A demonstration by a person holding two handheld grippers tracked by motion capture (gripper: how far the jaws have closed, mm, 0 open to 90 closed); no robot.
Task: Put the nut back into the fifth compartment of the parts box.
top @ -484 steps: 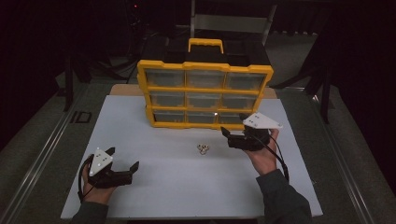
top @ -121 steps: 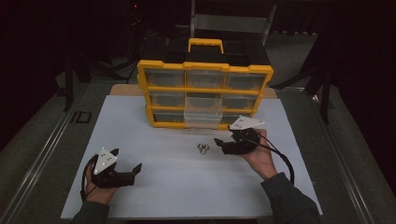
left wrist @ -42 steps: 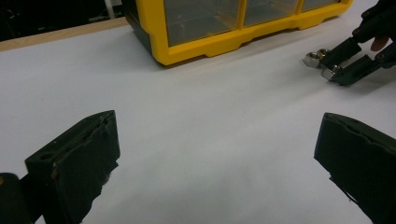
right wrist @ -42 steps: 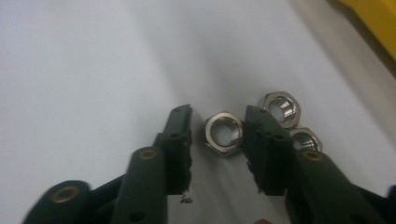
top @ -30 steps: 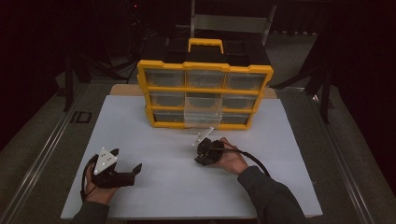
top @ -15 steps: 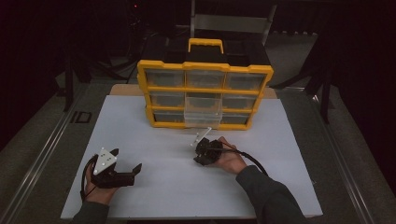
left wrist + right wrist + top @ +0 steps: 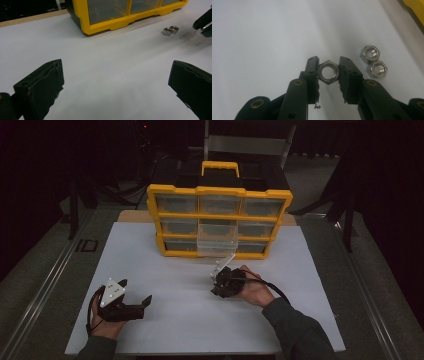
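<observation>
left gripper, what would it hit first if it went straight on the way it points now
Probably the two silver hex nuts on the white table, though depth is unclear; the open left gripper has bare surface ahead, the yellow organiser left of that line.

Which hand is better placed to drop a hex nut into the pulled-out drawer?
Right. The right tongs already grip a hex nut close to the open drawer; the left tongs are open, farther away.

Silver hex nut (image 7: 328, 72) with threaded bore facing the camera, pinched flat to flat between the right gripper's (image 7: 328, 72) black jaws, lifted clear of the white table, two matching hex nuts (image 7: 375, 61) lay flat, touching, just to its right.
</observation>
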